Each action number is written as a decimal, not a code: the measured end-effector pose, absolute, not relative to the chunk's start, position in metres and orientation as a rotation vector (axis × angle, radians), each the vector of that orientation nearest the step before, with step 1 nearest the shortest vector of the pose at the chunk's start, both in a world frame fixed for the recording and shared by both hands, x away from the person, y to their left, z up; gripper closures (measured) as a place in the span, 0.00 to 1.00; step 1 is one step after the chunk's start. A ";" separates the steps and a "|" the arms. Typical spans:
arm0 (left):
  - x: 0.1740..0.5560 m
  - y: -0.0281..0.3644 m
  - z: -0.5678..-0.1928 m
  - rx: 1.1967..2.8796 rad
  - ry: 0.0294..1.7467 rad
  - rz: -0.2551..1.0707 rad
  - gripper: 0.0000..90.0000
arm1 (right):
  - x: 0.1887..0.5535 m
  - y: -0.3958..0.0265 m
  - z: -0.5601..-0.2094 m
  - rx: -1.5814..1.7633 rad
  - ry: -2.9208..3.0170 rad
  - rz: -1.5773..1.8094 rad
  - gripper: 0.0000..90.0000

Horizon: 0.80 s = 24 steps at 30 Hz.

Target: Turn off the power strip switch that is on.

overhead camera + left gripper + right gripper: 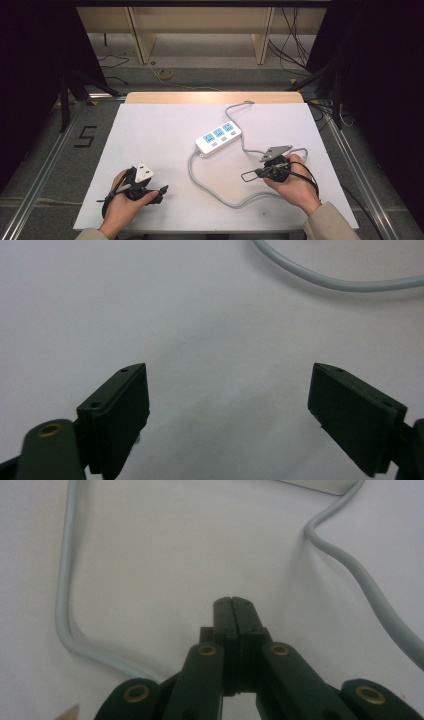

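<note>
We see a white table [165,150], a black "5" mark [85,136] on the floor, wooden shelving [200,30] and loose floor cables [292,47].

Glossy white plastic power strip [218,138], smooth grey cord [220,196]

White tabletop [165,150]; grey floor [210,75]; wooden shelf legs [142,40]; dark curtains [30,60].
</note>
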<state>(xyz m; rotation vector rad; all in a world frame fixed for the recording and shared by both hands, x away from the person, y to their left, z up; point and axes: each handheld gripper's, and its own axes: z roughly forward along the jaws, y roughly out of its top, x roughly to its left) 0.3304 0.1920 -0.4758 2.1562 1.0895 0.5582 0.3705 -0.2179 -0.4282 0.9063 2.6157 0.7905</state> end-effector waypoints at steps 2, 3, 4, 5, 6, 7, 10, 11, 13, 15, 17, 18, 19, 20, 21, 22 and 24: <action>0.330 0.192 -0.476 2.155 1.090 0.556 0.18 | 0.371 -0.217 -0.428 0.907 2.615 0.790 1.00; 0.330 0.192 -0.476 2.155 1.091 0.556 0.18 | 0.371 -0.217 -0.428 0.905 2.616 0.791 1.00; 0.330 0.192 -0.476 2.153 1.090 0.558 0.18 | 0.372 -0.217 -0.428 0.897 2.619 0.790 1.00; 0.330 0.192 -0.476 2.153 1.091 0.558 0.18 | 0.372 -0.216 -0.427 0.903 2.619 0.786 1.00; 0.330 0.192 -0.476 2.155 1.090 0.556 0.18 | 0.372 -0.215 -0.427 0.902 2.620 0.787 1.00; 0.330 0.192 -0.476 2.153 1.090 0.558 0.18 | 0.373 -0.215 -0.427 0.901 2.622 0.788 1.00; 0.330 0.192 -0.476 2.156 1.090 0.557 0.18 | 0.374 -0.213 -0.427 0.899 2.623 0.785 1.00; 0.330 0.192 -0.476 2.154 1.091 0.556 0.18 | 0.375 -0.213 -0.427 0.899 2.625 0.782 1.00; 0.330 0.192 -0.476 2.155 1.090 0.556 0.18 | 0.376 -0.212 -0.427 0.900 2.628 0.781 1.00; 0.330 0.192 -0.476 2.153 1.090 0.557 0.18 | 0.377 -0.211 -0.427 0.900 2.628 0.777 1.00; 0.330 0.192 -0.476 2.155 1.090 0.555 0.18 | 0.379 -0.210 -0.428 0.894 2.633 0.778 1.00; 0.330 0.192 -0.476 2.155 1.090 0.555 0.18 | 0.379 -0.209 -0.428 0.902 2.632 0.777 1.00; 0.330 0.192 -0.476 2.156 1.090 0.555 0.18 | 0.380 -0.209 -0.428 0.897 2.635 0.774 1.00; 0.330 0.191 -0.476 2.154 1.089 0.556 0.18 | 0.381 -0.209 -0.428 0.897 2.636 0.774 1.00; 0.330 0.191 -0.476 2.152 1.090 0.557 0.18 | 0.381 -0.208 -0.428 0.898 2.638 0.773 1.00; 0.330 0.191 -0.476 2.154 1.090 0.555 0.18 | 0.382 -0.208 -0.428 0.896 2.638 0.770 1.00; 0.330 0.191 -0.476 2.152 1.089 0.556 0.18 | 0.383 -0.206 -0.428 0.898 2.637 0.773 1.00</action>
